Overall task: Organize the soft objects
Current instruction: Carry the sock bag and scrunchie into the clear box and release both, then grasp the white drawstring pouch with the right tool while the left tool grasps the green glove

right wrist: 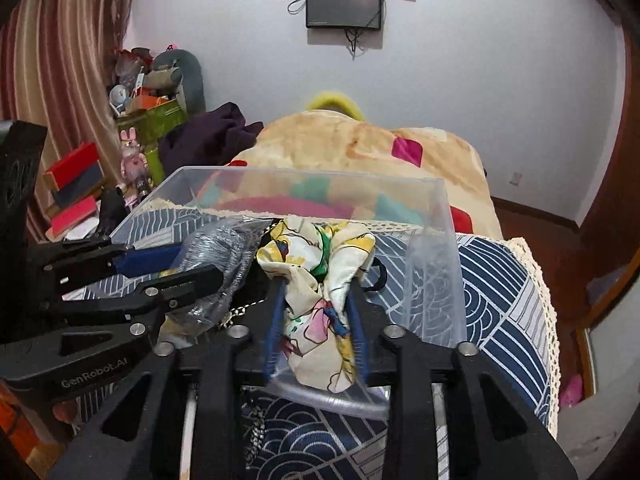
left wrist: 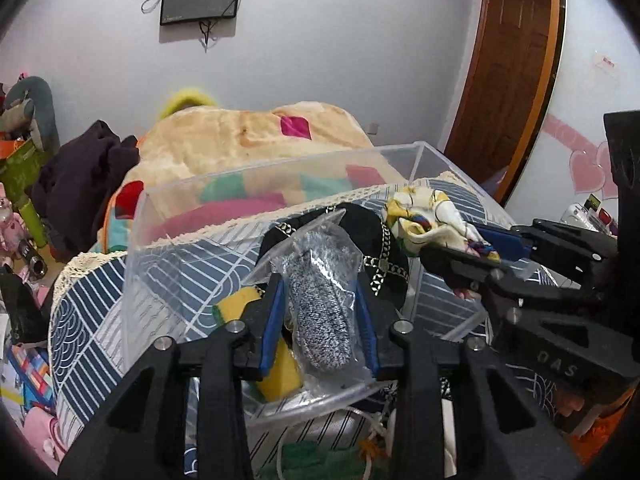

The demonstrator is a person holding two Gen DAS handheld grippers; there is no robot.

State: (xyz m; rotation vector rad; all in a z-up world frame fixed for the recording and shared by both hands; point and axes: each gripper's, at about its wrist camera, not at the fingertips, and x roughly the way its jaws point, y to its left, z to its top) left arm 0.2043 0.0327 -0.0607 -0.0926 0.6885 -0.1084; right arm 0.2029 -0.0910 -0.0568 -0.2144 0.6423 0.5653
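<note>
Left gripper (left wrist: 320, 292) is pinching a clear plastic bag (left wrist: 320, 280) holding a grey knit item, its blue-padded fingers (left wrist: 273, 320) pressing in on both sides of the bag. Bag is sitting just inside the near wall of the clear bin (left wrist: 280, 164), leaning up toward the bin's middle. Yellow sponge (left wrist: 276, 380) with a green edge is lying in the bin's near left corner, partly under the bag and touching the left finger. Black cloth with chain print (left wrist: 380, 248) is resting on the bin floor behind the bag, touching it.

Right gripper (right wrist: 316, 304) is clamping a bunched floral scarf (right wrist: 320, 280), cream with yellow, green and pink marks; fingers (right wrist: 276, 320) are closing on its lower half at the bin's (right wrist: 436, 240) near rim, and the upper folds are spilling over above them. From the left wrist view the same gripper (left wrist: 472, 252) is reaching into the bin from its right side, with the scarf (left wrist: 424, 220) sitting above the black cloth. From the right wrist view the left gripper (right wrist: 200, 264) is crossing in from the bin's left side, the bag (right wrist: 224, 256) against it.

Bin is standing on a blue-and-white patterned cover (right wrist: 492, 280) with a lace edge. Beyond the bin's far wall a beige blanket (left wrist: 240, 140) with coloured squares is piling up.
</note>
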